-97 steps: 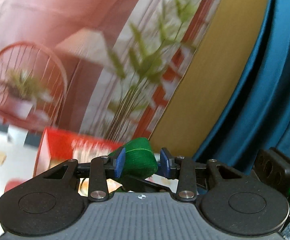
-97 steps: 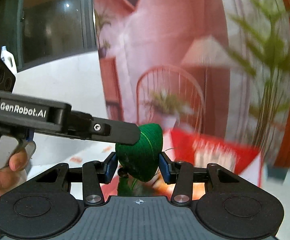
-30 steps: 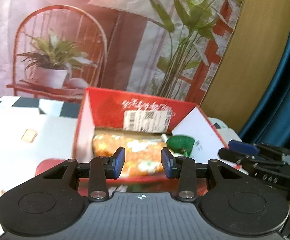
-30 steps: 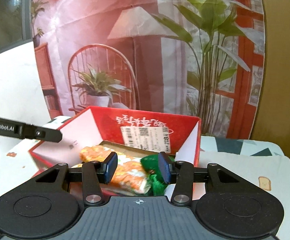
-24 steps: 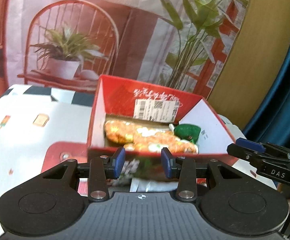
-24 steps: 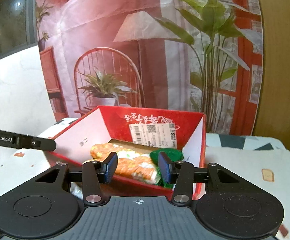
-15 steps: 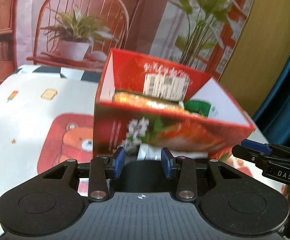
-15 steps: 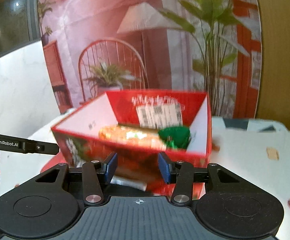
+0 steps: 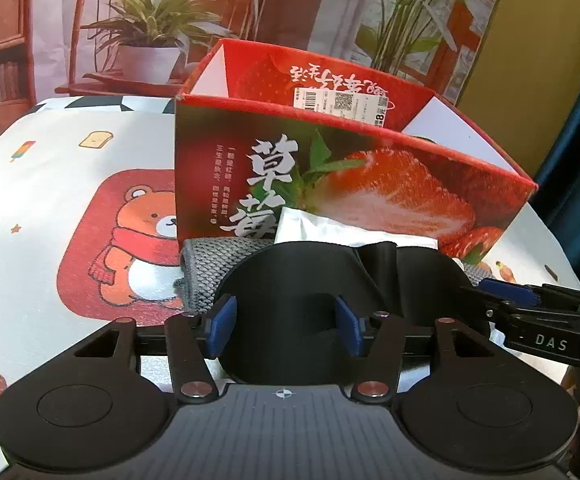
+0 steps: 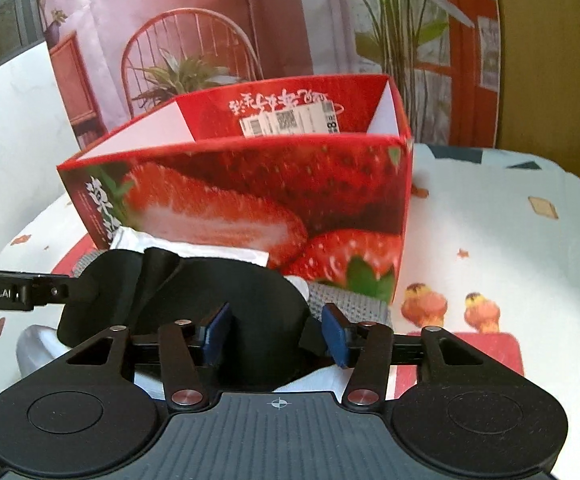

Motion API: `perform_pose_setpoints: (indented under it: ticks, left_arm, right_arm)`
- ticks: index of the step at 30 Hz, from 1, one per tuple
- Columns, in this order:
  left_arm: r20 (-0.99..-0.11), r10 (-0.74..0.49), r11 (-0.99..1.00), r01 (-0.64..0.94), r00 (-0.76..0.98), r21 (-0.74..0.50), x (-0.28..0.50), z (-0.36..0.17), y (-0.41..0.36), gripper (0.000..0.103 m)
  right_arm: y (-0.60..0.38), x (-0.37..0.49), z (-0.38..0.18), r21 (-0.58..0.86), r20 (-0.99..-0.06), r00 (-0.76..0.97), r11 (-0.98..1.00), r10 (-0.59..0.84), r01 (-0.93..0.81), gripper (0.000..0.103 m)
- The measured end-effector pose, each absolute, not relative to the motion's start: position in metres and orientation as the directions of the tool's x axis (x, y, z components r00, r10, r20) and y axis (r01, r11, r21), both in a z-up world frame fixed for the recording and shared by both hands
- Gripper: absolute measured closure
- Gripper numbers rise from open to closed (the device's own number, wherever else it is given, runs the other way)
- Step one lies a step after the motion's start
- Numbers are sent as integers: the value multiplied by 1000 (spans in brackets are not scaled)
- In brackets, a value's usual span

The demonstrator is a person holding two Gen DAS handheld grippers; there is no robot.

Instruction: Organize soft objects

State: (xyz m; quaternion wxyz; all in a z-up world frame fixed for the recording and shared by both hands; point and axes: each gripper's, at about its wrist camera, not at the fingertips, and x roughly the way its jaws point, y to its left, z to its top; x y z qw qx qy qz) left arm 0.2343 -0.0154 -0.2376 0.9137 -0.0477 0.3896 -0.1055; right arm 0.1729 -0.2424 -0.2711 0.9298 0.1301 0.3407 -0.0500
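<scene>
Both tools' jaws, just widening, straddle black cloth (image 9: 290, 304); only left view shows bear print (image 9: 137, 236).

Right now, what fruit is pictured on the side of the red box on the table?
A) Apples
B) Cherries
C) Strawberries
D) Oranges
C: the near side of the red box shows large red strawberries with seeded skin and green leafy caps, one of them cut open to its pale inside.

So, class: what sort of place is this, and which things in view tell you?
Probably a staged home tabletop: a cartoon-print tablecloth, a printed backdrop of chair and plants, and a strawberry box on the table.
</scene>
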Motion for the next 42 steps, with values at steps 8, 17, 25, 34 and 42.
perform_pose_setpoints:
  ticks: [8,17,25,34,42]
  left_arm:
    - [-711,-239,970,137,661,-199,235,-246,-12,41]
    - [-713,-241,969,125,658,-212,236,-254,-12,41]
    - [-725,-268,956,86,634,-279,238,-266,-1,28]
    - [-725,-265,960,101,635,-261,239,-267,-3,28]
    - [-725,-266,961,112,636,-254,239,-268,-3,27]
  right_arm:
    - [-245,170,-285,241,-643,766,950,5,196,54]
    - [-244,167,-293,238,-629,777,954,8,182,53]
    - [-246,164,-297,243,-612,791,956,19,166,52]
    - [-248,168,-293,260,-643,766,945,18,196,51]
    - [-253,169,-290,307,-667,745,922,31,237,51]
